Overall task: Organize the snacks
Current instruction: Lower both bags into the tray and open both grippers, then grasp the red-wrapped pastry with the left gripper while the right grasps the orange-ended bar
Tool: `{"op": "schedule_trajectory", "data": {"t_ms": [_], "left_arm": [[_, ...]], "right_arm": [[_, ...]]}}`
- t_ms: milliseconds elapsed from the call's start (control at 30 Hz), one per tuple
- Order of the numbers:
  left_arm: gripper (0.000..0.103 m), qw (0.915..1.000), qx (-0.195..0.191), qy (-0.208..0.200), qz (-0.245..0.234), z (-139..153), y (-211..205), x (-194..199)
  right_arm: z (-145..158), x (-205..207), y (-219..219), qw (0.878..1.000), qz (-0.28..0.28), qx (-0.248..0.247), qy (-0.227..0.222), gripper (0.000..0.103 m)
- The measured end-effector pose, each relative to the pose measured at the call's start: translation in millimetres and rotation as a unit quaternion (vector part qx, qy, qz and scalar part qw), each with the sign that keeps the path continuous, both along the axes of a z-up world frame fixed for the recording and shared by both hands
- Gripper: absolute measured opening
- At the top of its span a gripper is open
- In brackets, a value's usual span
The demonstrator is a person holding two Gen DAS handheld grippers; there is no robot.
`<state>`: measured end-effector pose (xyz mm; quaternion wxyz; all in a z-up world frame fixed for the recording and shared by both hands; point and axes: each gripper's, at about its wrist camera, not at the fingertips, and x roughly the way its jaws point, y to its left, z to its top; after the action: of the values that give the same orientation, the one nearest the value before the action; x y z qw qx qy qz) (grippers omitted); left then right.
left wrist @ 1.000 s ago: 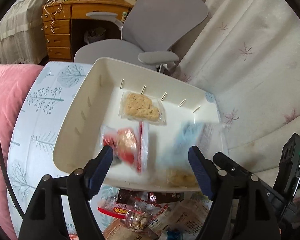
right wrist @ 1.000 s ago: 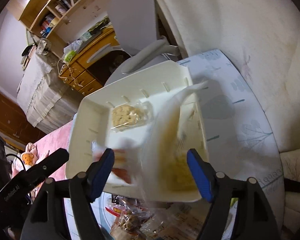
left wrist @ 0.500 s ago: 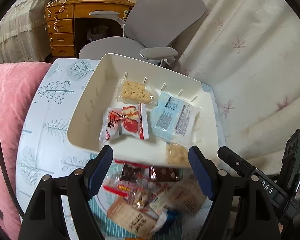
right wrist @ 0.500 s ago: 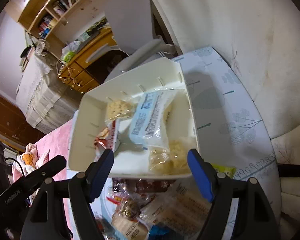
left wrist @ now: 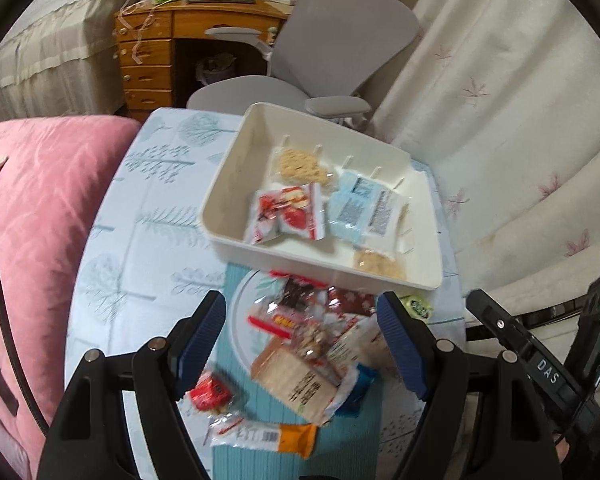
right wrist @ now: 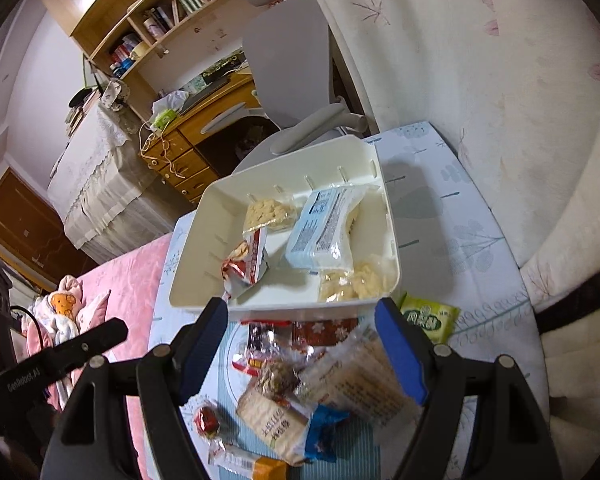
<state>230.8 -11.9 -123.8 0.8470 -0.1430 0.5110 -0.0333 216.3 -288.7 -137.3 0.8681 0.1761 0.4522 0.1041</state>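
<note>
Snack pile [left wrist: 304, 344] sits on the round plate [left wrist: 240, 320] at the near side of the table, just short of the white bin [left wrist: 220, 216]. Bin already holds four packs: red-and-white pouch [left wrist: 288, 212], pale blue pack [left wrist: 360, 208], and two clear-wrapped cracker packs, one at the far wall [left wrist: 300, 164], one at the near right corner [left wrist: 378, 264].

Handling, judged from looks: all light, film-wrapped, slippery and crinkly. Contents look brittle, so a hard squeeze likely crushes them. The tan flat pack [right wrist: 276, 420] on top of the pile looks stiffest; best taken across its short width or by a sealed end. The orange-ended bar [left wrist: 260, 436] lies flat nearest the camera, so pinch it across its narrow sides. The green sachet [right wrist: 428, 318] lies apart on the right, flat on the cloth and hard to get under; its edge seam is the likely hold. Packs overlap, so lifting one may drag its neighbours.

Left gripper [left wrist: 302, 344]: jaws apart, nothing between the pads, pitched steeply down over the pile. Right gripper [right wrist: 300, 354]: likewise spread and empty, angled down, slightly rolled, hovering over the same pile from the right.
</note>
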Motion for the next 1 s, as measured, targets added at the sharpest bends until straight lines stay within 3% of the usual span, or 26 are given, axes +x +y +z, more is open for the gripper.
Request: {"op": "schedule_trajectory", "data": {"t_ms": [233, 467, 700, 1000], "left_arm": [[0.077, 0.9994, 0.005, 0.034, 0.008, -20, 22, -23], [0.077, 0.9956, -0.005, 0.093, 0.005, -52, 42, -40], [0.077, 0.9863, -0.050, 0.157, 0.005, -90, 68, -41], [0.077, 0.9747, -0.049, 0.216, -0.028, -127, 77, -39]], "right_arm": [[-19, -28, 7, 1.000, -0.003, -0.009, 0.007, 0.077], [-33, -59, 25, 0.999, 0.000, -0.035, 0.010, 0.077], [-35, -93, 52, 0.998, -0.015, -0.069, 0.000, 0.077], [-43, -129, 84, 0.996, -0.025, -0.080, -0.009, 0.077]]}}
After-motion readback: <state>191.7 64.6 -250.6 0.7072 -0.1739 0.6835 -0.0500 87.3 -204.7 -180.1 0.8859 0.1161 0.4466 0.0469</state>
